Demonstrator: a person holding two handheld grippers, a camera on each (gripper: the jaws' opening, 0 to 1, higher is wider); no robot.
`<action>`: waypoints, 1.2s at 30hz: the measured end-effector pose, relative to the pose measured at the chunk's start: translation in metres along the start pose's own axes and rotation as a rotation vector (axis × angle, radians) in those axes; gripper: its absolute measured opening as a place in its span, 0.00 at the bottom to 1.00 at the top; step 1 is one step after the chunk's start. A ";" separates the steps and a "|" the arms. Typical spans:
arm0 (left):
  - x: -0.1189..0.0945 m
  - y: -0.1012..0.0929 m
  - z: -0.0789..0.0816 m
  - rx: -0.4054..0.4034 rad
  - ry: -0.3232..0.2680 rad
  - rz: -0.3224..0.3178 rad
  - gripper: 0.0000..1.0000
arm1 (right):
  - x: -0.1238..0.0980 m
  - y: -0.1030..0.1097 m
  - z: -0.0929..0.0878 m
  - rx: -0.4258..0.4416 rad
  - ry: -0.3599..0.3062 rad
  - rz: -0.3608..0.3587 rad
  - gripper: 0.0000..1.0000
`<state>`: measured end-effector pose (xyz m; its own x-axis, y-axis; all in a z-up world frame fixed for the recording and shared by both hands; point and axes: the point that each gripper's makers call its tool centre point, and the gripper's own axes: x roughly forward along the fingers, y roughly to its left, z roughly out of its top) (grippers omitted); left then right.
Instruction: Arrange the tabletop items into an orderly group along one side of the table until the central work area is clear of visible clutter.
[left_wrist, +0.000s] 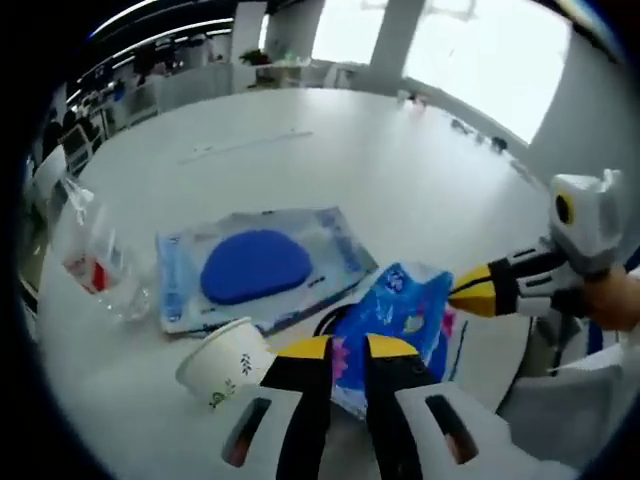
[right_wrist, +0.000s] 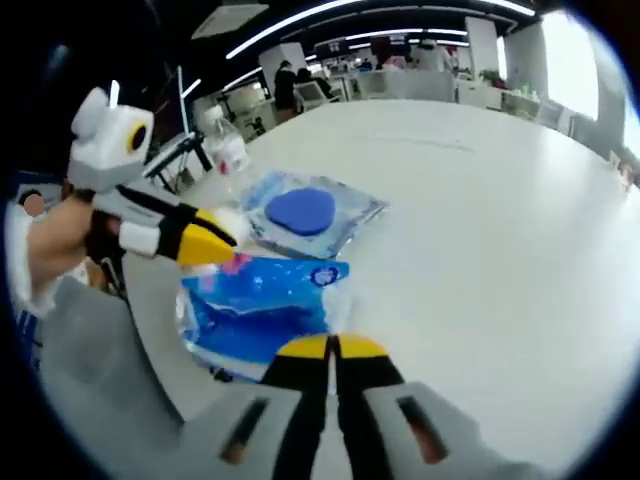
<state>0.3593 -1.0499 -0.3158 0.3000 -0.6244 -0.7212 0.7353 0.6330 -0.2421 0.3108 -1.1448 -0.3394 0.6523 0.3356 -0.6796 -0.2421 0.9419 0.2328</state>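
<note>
Clutter sits bunched near one edge of the white table (left_wrist: 400, 180): a clear plastic bottle (left_wrist: 95, 265), a tipped paper cup (left_wrist: 225, 362), a flat clear package with a blue oval pad inside (left_wrist: 255, 268), and a crinkly blue tissue pack (left_wrist: 400, 320). In the left gripper view the left gripper (left_wrist: 347, 350) has its yellow-tipped jaws nearly together with a narrow gap, right at the near edge of the tissue pack; whether they pinch its film I cannot tell, as the jaws hide the contact. The right gripper (right_wrist: 332, 348), in its own view, has its jaws pressed together with nothing between them, hovering just short of the same pack. Risks from here: both tools crowd one soft pack, so the tips may knock each other or tear the wrapper. A loose hold on slippery film may let the pack slide out. The cup lies on its side just beside the left jaws and may roll off if nudged; the light bottle may topple likewise
</note>
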 end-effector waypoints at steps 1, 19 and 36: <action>0.000 -0.004 0.002 -0.003 -0.011 -0.010 0.00 | -0.002 -0.002 0.001 0.010 -0.007 -0.006 0.00; -0.002 -0.038 0.017 -0.089 -0.065 -0.020 0.50 | -0.039 -0.051 0.032 0.192 -0.155 -0.086 0.00; 0.014 -0.072 0.079 0.056 -0.129 0.022 0.00 | -0.071 -0.088 0.054 0.226 -0.243 -0.101 0.00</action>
<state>0.3585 -1.1405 -0.2575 0.3894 -0.6665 -0.6357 0.7592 0.6230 -0.1882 0.3241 -1.2512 -0.2742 0.8236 0.2082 -0.5275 -0.0200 0.9403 0.3399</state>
